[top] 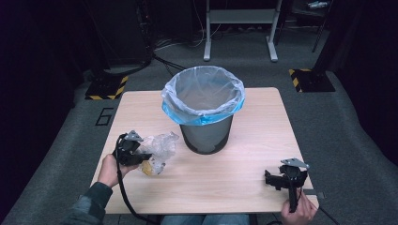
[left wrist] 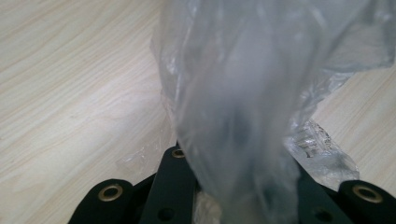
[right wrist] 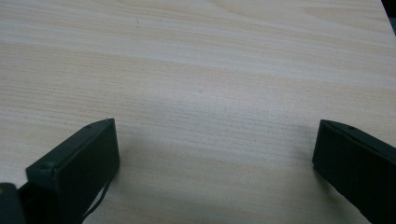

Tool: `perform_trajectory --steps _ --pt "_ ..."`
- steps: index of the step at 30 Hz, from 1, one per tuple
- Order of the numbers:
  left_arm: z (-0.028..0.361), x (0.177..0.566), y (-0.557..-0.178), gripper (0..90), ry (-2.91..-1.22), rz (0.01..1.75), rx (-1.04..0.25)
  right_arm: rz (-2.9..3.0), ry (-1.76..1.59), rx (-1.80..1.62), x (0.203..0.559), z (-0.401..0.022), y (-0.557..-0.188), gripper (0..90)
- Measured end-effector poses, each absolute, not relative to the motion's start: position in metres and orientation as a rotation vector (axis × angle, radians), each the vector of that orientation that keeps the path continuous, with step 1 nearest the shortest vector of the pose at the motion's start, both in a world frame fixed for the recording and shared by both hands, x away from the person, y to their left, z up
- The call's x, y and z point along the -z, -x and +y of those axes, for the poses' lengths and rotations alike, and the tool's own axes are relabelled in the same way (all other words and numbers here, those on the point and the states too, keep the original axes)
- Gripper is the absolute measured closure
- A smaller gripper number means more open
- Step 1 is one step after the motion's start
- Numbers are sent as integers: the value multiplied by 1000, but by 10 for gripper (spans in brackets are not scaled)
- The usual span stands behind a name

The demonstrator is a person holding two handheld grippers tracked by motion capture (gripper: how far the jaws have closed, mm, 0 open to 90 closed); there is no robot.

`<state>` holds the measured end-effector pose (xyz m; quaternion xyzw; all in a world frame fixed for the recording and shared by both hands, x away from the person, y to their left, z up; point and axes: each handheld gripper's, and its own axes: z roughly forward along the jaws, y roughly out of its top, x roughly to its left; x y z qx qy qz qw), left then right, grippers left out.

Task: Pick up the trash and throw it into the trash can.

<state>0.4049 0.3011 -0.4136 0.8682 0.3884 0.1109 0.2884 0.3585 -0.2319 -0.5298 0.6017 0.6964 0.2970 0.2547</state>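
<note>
the landmark here is the grey round waste bin lined with a clear-and-blue plastic bag, standing at the middle of the pale wooden table.

to the left of the bin and nearer the person, the left gripper is clamped on a crumpled clear plastic wrapper with something yellowish inside — in the left gripper view the film bunches up between the black jaws and drapes over them, with the tabletop behind it. the wrapper seems to hang just beside the bin's lower wall, apart from it, below its rim.

it looks very light, limp and slippery: thin film that folds under its own weight and gives nothing stiff to press against. the surest hold is probably a gathered bunch of film, as now, not a single loose edge — a flap could slide out or tear. the yellowish contents may shift and swing the load.

to the right of the bin, well apart and near the table's front edge, the right gripper rests with its jaws spread wide over bare wood, nothing between them.
</note>
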Motion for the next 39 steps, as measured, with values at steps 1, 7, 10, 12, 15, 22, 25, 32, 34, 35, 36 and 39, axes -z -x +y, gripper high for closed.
perform_trajectory --steps 1,7,10,12,15,22,25,32,34,35,36,39 --pt "303 410 -404 820 -2307 1047 -297 1892 -1634 -807 530 -232 -359 0" --pt "307 404 -407 820 -2311 1047 -300 1892 -1634 -806 530 -232 -358 0" --pt "309 395 -410 821 -2315 1041 -304 1891 -1634 -806 530 -232 -359 0" --pt "309 390 -410 821 -2316 1037 -310 1892 -1634 -806 530 -232 -359 0" --pt "311 383 -411 821 -2312 1032 -320 1891 -1637 -808 530 -232 -358 0" --pt "314 371 -414 820 -2317 1029 -319 1892 -1634 -806 530 -232 -359 0" --pt "315 365 -415 821 -2319 1024 -323 1892 -1634 -806 530 -232 -359 0" --pt "314 351 -420 821 -2333 1005 -321 1892 -1634 -806 530 -232 -359 0" --pt "315 348 -420 821 -2335 1001 -325 1892 -1634 -806 530 -232 -359 0" --pt "315 344 -421 820 -2332 999 -331 1892 -1634 -806 530 -232 -359 0" --pt "315 341 -421 820 -2331 996 -334 1892 -1634 -806 530 -232 -359 0" --pt "316 337 -422 820 -2330 998 -337 1892 -1634 -807 530 -232 -359 0"
